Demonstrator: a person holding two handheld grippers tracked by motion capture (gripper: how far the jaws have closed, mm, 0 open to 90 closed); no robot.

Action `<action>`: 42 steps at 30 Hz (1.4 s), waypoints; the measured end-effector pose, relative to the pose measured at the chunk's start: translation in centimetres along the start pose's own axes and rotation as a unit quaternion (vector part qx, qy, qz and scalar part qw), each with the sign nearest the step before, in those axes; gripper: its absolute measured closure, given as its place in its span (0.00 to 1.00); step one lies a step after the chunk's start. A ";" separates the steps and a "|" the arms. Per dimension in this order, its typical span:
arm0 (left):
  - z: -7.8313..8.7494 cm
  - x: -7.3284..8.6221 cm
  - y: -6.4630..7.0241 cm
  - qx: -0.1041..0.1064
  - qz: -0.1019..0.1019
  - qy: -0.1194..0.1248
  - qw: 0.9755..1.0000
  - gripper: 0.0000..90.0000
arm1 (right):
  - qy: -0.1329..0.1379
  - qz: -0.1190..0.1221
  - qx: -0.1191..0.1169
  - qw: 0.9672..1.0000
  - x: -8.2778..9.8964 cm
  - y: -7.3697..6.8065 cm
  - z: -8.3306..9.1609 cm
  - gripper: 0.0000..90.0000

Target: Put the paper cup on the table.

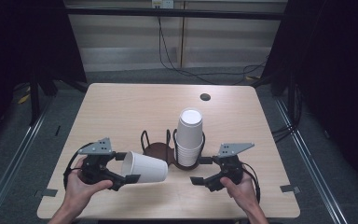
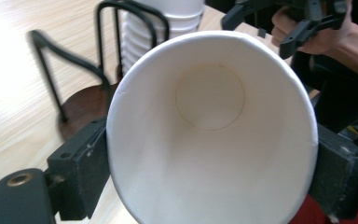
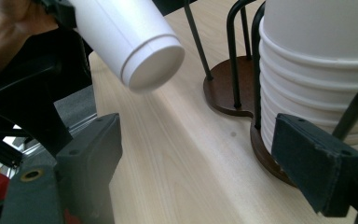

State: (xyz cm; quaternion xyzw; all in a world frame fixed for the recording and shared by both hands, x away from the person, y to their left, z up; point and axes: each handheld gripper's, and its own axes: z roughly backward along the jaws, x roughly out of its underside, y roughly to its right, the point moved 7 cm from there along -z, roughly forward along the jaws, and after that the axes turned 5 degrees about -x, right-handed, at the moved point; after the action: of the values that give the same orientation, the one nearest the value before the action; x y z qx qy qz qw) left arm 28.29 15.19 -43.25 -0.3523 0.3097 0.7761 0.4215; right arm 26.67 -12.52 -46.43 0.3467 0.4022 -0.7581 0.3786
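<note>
Cup [image 1: 144, 168] lies sideways in the left gripper [image 1: 121, 169], jaws clamped on its rim end, base pointing toward the holder [image 1: 157, 150]; the empty, open right gripper [image 1: 204, 171] waits beside the stack [image 1: 189, 137].

You are looking down on a pale wooden table [image 1: 121, 107]. A small dark round hole [image 1: 205, 97] is sitting near the table's far edge, right of its middle. Two grey tape strips are lying at the table's near corners, one at the left [image 1: 49, 192] and one at the right [image 1: 288, 188]. Black cables [image 1: 168, 60] are hanging down the panelled wall [image 1: 130, 42] beyond the table and trailing across the grey floor [image 1: 23, 154] behind it.
</note>
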 end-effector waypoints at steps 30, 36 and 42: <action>4.4 1.9 -7.0 -0.105 0.031 -0.083 0.991 0.14 | -0.007 -0.005 0.007 1.000 0.1 0.4 -0.3 0.16; 3.7 1.0 -8.0 -0.124 0.010 -0.116 0.985 0.14 | -0.012 -0.006 0.007 1.000 0.2 0.5 -0.4 0.16; 3.2 0.0 -8.8 -0.143 -0.009 -0.151 0.978 0.14 | -0.011 -0.006 0.010 1.000 0.2 0.7 -0.3 0.16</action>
State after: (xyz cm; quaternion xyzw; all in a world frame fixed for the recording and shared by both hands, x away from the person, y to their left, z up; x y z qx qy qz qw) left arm 35.08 21.67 -43.10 -0.2905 0.1247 0.8528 0.4158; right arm 27.18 -12.60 -46.99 0.3397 0.3928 -0.7681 0.3746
